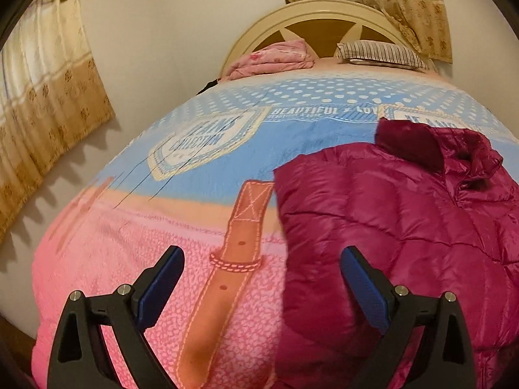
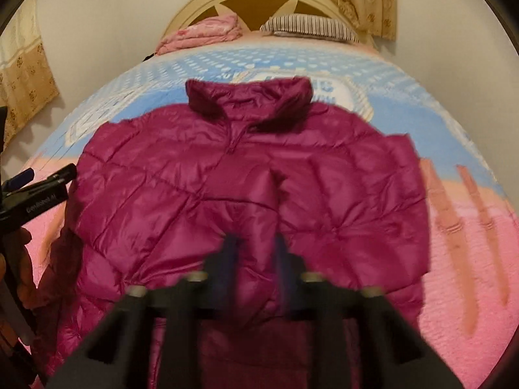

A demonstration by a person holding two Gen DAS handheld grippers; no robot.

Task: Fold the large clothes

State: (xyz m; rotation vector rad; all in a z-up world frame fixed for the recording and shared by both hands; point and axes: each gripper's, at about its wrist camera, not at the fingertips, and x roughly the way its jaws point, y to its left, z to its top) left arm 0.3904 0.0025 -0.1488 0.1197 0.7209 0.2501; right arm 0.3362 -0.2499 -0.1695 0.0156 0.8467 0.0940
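Your right gripper [image 2: 256, 253]: jaws nearly shut, blurry, can't tell if pinching jacket [image 2: 246, 178] hem. Jacket lies flat on bed [image 2: 470, 259], collar far end, long way pointing to headboard. Your left gripper [image 1: 261, 269] wide open, empty, beside jacket's left edge.

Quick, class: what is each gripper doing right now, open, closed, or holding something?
Left gripper: open, holding nothing, above the bedspread.
Right gripper: nearly closed over the magenta jacket; too blurred to tell whether it pinches fabric.

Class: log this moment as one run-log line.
task: fold jacket | left gripper: open, empty | right gripper: nearly shut, blurred, grip unclear | jacket: flat on bed
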